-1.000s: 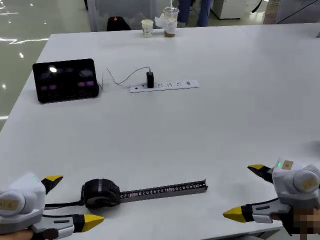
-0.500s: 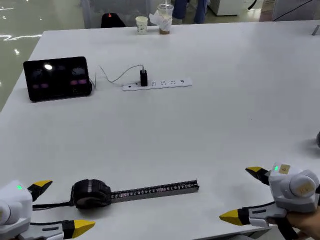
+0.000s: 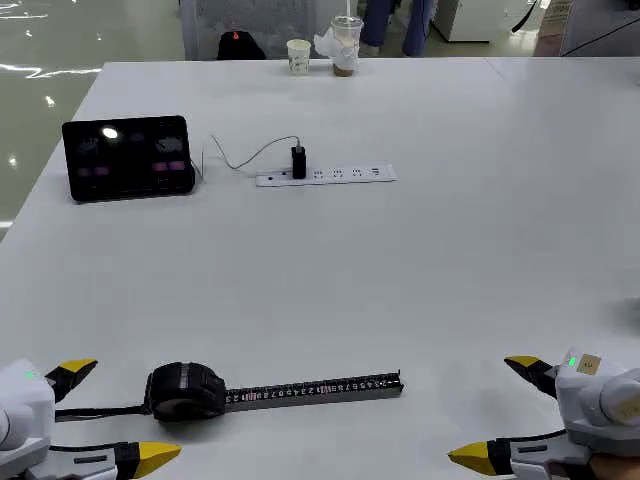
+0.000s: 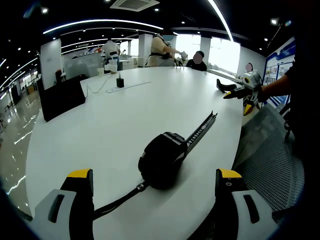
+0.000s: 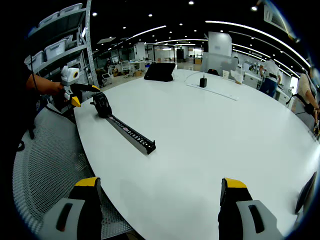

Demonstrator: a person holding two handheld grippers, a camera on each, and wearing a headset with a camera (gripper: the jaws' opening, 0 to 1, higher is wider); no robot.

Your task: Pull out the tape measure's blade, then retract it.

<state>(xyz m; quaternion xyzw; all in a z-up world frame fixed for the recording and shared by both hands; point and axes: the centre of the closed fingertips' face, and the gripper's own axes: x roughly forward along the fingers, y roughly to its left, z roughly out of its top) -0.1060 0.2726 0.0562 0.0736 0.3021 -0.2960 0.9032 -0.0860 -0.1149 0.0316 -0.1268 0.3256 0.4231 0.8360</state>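
Low on the white table [image 3: 400, 250], close to its near edge: black tape measure [image 3: 186, 390], with the blade [image 3: 315, 389] drawn out flat to the right and ending in a small hook. Trailing left from the case, a thin dark strap [image 3: 100, 411].

Left gripper [image 3: 115, 412] just beside the case on its left, yellow-tipped jaws spread wide, one to either side of the strap, pinching nothing and not touching the case. From the left gripper view, case straight ahead between the two jaw tips, blade running away up and to the right.

Right gripper [image 3: 495, 410] well apart from the blade's hooked end, off to its right, jaws likewise spread wide and pinching nothing. From the right gripper view, bare tabletop between the tips, tape measure far off to the left.

Farther back on the table: dark tablet [image 3: 128, 158] standing at the left, white power strip [image 3: 325, 175] with a black plug and thin cable, and two cups [image 3: 297, 55] at the far edge, the taller one possibly holding a brownish drink, too small to be sure.
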